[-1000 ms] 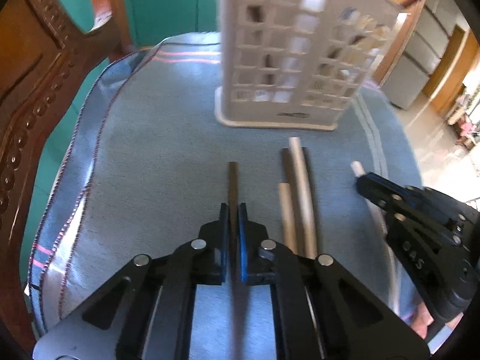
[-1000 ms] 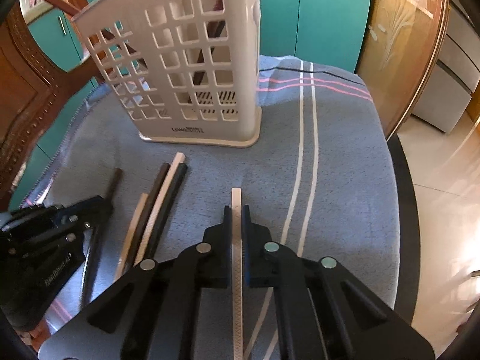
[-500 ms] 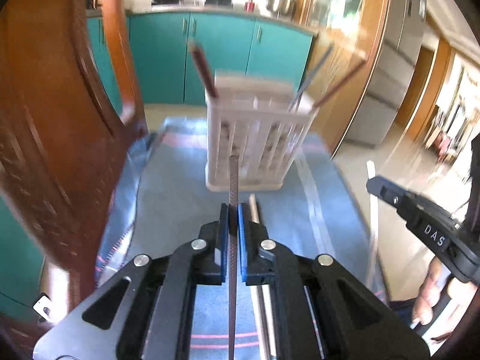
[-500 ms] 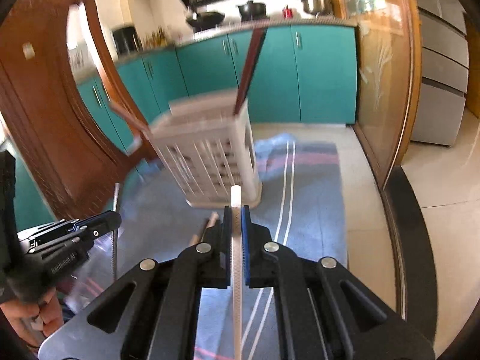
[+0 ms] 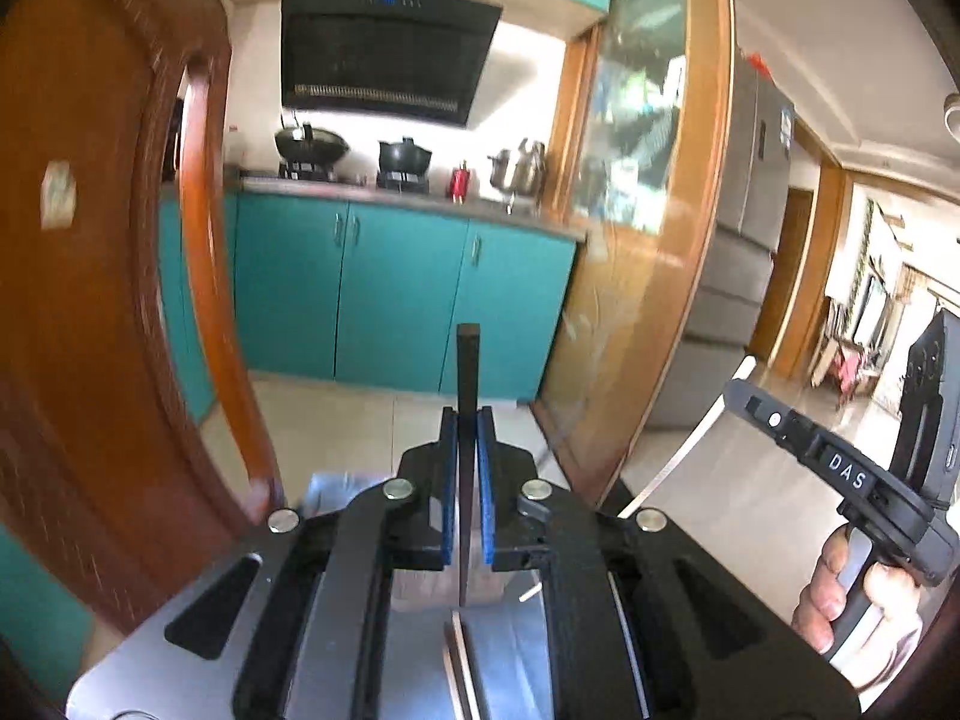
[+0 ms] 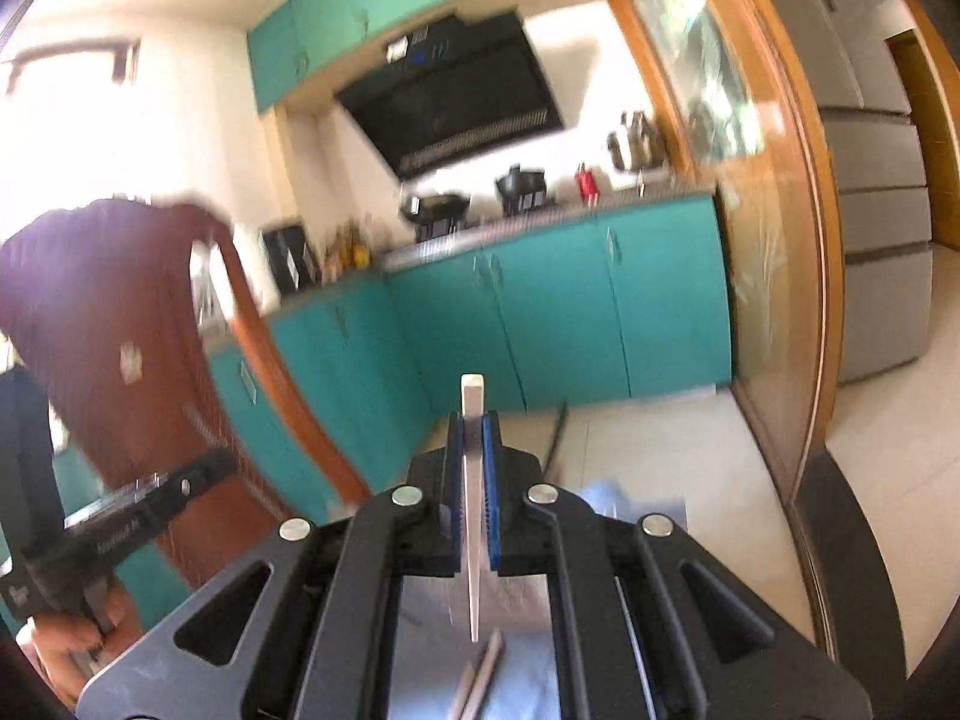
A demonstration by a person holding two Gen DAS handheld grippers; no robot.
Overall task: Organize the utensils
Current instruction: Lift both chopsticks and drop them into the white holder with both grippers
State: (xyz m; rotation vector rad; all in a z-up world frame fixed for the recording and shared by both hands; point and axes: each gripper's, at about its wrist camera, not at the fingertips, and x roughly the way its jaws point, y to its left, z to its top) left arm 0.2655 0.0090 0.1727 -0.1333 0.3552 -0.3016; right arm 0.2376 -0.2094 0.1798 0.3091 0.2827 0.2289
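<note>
Left wrist view: the left gripper (image 5: 468, 420) is holding a dark chopstick (image 5: 467, 372), fingers (image 5: 447, 480) pressing tight on both sides of it. The stick is pointing forward and up twd the teal cabinets (image 5: 396, 294), its tip standing clear of the fingers. Below, betw. the gripper's arms, ends of other chopsticks (image 5: 459, 660) are lying on the cloth-covered counter (image 5: 510, 648). At the right edge the right gripper (image 5: 738, 390) is showing, a hand (image 5: 840, 594) gripping its handle, and a pale chopstick (image 5: 690, 450) is slanting down from it. A wooden chair back (image 5: 90, 300) is filling the left side.

Right wrist view: the right gripper (image 6: 472, 420) is holding the pale chopstick (image 6: 472, 396), fingers (image 6: 491, 480) closing narrow on it, tip pointing up twd the cabinets (image 6: 540, 312). Under it, two chopsticks (image 6: 480, 678) are lying on the blue cloth (image 6: 522, 684). At lower left the left gripper (image 6: 210, 468) is showing w/ a hand (image 6: 66, 642) on its handle; I cannot tell its grip from this side. The picture is partly blurred.
</note>
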